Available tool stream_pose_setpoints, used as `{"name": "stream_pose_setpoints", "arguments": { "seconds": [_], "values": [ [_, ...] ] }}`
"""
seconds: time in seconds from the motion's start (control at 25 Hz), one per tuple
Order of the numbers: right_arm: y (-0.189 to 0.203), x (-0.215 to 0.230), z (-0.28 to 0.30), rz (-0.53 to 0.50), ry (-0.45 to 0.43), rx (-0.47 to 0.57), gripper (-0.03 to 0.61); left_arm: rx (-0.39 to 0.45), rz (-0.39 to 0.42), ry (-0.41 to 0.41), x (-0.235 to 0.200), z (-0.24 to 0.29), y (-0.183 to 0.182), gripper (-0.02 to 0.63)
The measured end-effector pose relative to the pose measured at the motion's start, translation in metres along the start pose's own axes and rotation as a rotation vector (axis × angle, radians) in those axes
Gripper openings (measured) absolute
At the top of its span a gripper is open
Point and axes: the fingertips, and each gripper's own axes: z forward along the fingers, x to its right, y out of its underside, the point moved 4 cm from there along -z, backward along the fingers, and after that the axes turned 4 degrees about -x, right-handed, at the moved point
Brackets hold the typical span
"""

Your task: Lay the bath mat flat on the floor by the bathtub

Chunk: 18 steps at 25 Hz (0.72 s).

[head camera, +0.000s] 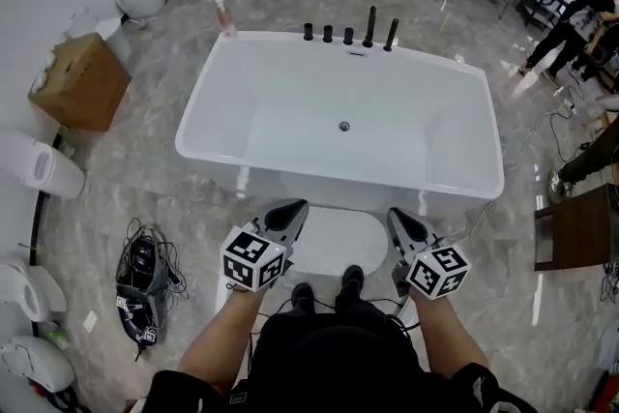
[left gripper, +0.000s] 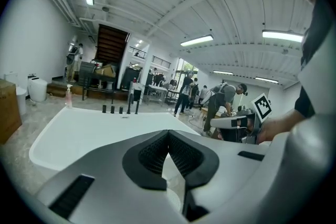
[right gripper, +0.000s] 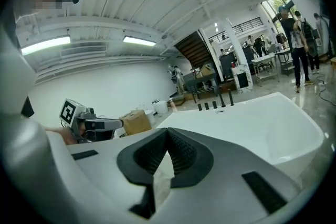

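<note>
Head view: white nubbed bath mat (head camera: 338,242) with rounded corners spans between both claws, just on the near side of the white rectangular bathtub (head camera: 338,184). Left claw (head camera: 295,208) is pressed together on the mat's left edge. Right claw (head camera: 395,216) is pinching its right edge.

Mat (head camera: 338,242): the left and right ends are hidden under the left gripper (head camera: 294,208) and right gripper (head camera: 397,216), and the near edge is hidden behind the shoes (head camera: 327,287). In both gripper views only a pale sliver of it shows between the closed jaws. Right: a cabinet (head camera: 575,227) and a leg (head camera: 588,164) are cut off by the edge. Left: a toilet (head camera: 34,167) likewise. Far left: the bottle (head camera: 224,14) has a label too small to read.
</note>
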Motion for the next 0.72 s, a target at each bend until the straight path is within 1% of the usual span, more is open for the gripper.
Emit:
{"name": "stream_pose_setpoints", "arguments": {
  "seconds": [0.12,0.24,0.4,0.52,0.6,0.72],
  "values": [
    [-0.017,0.019,-0.004,-0.008,-0.045,0.025,0.015,0.018,0.005,-0.022,0.013,0.019,-0.021,0.011],
    [-0.03,0.043,-0.013,-0.016,-0.082,0.043,0.015,0.055,0.001,-0.05,0.029,0.04,-0.045,0.011],
    [-0.045,0.068,-0.022,-0.058,-0.11,0.058,0.015,0.087,0.007,-0.101,0.042,0.057,-0.068,0.011],
    [-0.057,0.071,-0.028,-0.095,-0.123,0.086,0.015,0.104,-0.004,-0.153,0.045,0.058,-0.076,0.011],
    [-0.068,0.066,-0.035,-0.084,-0.143,0.123,0.015,0.114,0.01,-0.179,0.047,0.054,-0.081,0.011],
    [-0.082,0.048,-0.04,-0.061,-0.17,0.182,0.014,0.127,0.037,-0.188,0.046,0.04,-0.087,0.011]
  ]
}}
